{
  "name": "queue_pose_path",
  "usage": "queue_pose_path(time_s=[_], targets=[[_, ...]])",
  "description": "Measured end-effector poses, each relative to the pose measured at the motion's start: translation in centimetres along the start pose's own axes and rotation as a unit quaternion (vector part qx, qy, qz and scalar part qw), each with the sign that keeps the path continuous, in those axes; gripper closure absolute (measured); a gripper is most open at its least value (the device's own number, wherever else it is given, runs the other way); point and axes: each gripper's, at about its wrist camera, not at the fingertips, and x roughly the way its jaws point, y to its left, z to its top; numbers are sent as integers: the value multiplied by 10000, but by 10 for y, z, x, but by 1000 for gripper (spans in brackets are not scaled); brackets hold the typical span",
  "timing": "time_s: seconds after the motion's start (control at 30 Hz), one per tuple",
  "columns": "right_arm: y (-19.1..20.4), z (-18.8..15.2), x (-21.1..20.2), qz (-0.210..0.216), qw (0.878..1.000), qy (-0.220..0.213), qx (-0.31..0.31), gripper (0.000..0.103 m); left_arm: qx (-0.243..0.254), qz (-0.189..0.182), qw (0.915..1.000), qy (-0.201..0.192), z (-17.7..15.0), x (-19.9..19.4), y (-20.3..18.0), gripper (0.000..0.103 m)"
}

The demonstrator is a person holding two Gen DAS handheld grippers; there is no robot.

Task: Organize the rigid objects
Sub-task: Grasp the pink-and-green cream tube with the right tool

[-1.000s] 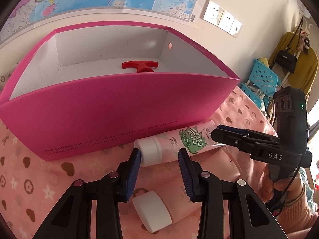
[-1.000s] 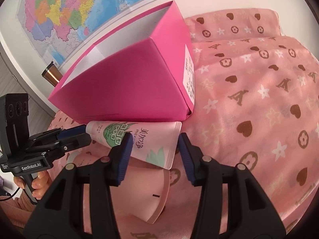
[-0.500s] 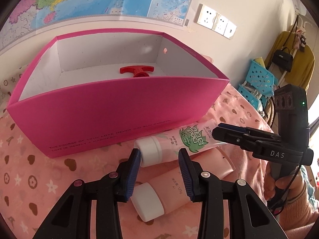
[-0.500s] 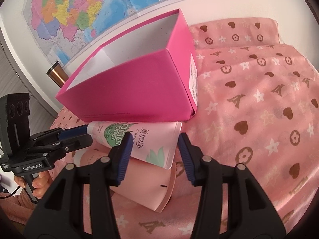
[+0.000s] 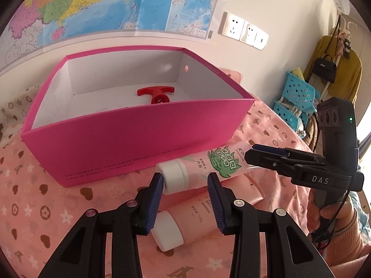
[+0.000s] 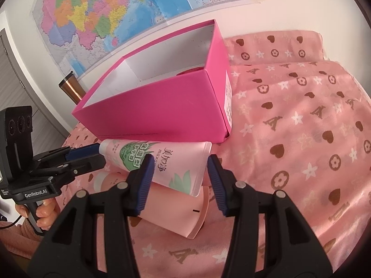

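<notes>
The tube (image 5: 204, 169) with the green leaf print is held at both ends and hangs just in front of the pink box (image 5: 129, 143), a little above the pink bedspread (image 6: 301, 139). The left tool (image 5: 185, 199) is narrow and holds the tube at its white cap (image 5: 174, 176); the right tool (image 6: 178, 176) holds the flat, crimped end of the same tube, with its pads set a bit wider. In the left view the right tool (image 5: 255, 155) reaches the tube from the side, and a hand (image 5: 329, 215) holds its handle.

Compared with a second ago, both tools have risen together with the tube. More of the second, plain pink tube (image 5: 185, 217) now shows under it on the bedspread, and the view goes deeper into the box. The grip did not change in this time.

I think this means the lift is well started and the tube is clear of the other tube below. The top edge of the box wall is still higher than the tube, so it needs to go up more before it can pass over the wall. Inside the box a red T-shaped piece (image 5: 156, 93) already lies near the far side, and the floor beside it is free, so there should be room for the tube. The second tube still waits for its turn.
</notes>
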Motion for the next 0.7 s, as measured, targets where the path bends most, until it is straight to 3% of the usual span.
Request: queue_pose_path(time_s=[0.7], targets=[[17,9,-24,77,9993,-312,-198,53,126,36,9992,-380,10,-27,-7,64]])
